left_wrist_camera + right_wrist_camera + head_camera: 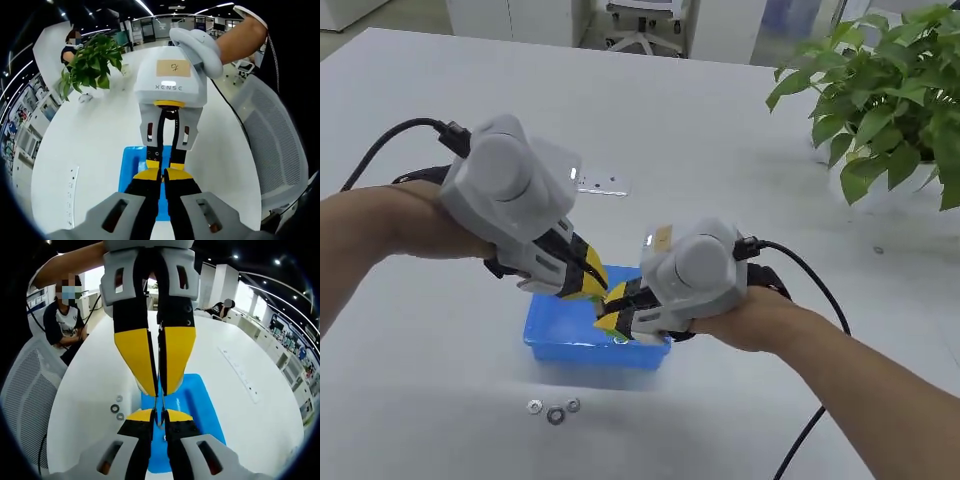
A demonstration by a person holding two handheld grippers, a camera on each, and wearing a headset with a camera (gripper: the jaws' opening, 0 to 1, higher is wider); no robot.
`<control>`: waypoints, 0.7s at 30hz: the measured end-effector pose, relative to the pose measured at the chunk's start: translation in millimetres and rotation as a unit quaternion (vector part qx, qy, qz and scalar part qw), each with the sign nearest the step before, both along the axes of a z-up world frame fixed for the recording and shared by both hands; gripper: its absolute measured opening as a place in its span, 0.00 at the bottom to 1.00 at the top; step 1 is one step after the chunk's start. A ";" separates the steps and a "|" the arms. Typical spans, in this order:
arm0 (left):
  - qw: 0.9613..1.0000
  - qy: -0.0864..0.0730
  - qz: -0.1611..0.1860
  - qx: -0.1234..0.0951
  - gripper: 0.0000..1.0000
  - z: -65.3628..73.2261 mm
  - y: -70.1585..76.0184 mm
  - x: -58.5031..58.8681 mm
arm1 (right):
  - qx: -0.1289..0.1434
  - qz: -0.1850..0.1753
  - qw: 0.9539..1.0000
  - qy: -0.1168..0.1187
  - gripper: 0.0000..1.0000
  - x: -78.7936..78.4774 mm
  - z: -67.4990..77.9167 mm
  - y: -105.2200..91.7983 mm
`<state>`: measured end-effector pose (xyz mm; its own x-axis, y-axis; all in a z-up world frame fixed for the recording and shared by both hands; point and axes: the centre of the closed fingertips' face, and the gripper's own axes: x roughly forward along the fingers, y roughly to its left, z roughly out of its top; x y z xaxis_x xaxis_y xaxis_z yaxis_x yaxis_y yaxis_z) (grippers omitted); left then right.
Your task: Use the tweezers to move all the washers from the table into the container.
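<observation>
Three small metal washers (555,410) lie on the white table just in front of the blue container (560,332). Over the container my two grippers meet tip to tip. The left gripper (592,283) comes down from the left and the right gripper (610,318) from the right. In the right gripper view, thin metal tweezers (158,410) run from the left gripper's closed yellow jaws (159,387) down into my right gripper (159,416), beside the washers (118,407) and over the container (200,405). The left gripper view shows its own jaws (162,175) closed against the right gripper (163,162).
A green potted plant (890,110) stands at the table's far right. A white strip (600,183) lies behind the grippers. A mesh chair (280,135) and a seated person (65,315) are beside the table. Black cables trail from both grippers.
</observation>
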<state>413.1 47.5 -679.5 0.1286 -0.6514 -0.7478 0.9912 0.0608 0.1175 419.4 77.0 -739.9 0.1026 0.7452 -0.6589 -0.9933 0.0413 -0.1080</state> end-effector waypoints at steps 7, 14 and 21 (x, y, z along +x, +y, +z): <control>1.000 0.005 0.002 0.002 0.06 -10.2 1.7 8.4 | -0.001 0.000 1.000 0.005 0.10 7.9 -10.3 1.4; 1.000 0.009 0.005 0.004 0.06 -20.3 3.1 14.4 | -0.002 0.002 1.000 0.008 0.10 13.3 -20.3 2.6; 1.000 0.015 0.007 0.007 0.06 -29.4 4.5 17.9 | -0.005 0.005 1.000 0.014 0.10 16.0 -29.2 4.2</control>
<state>431.0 51.9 -709.0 0.1156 -0.6386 -0.7608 0.9933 0.0733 0.0893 435.3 81.2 -769.0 0.0764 0.7397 -0.6686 -0.9963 0.0300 -0.0807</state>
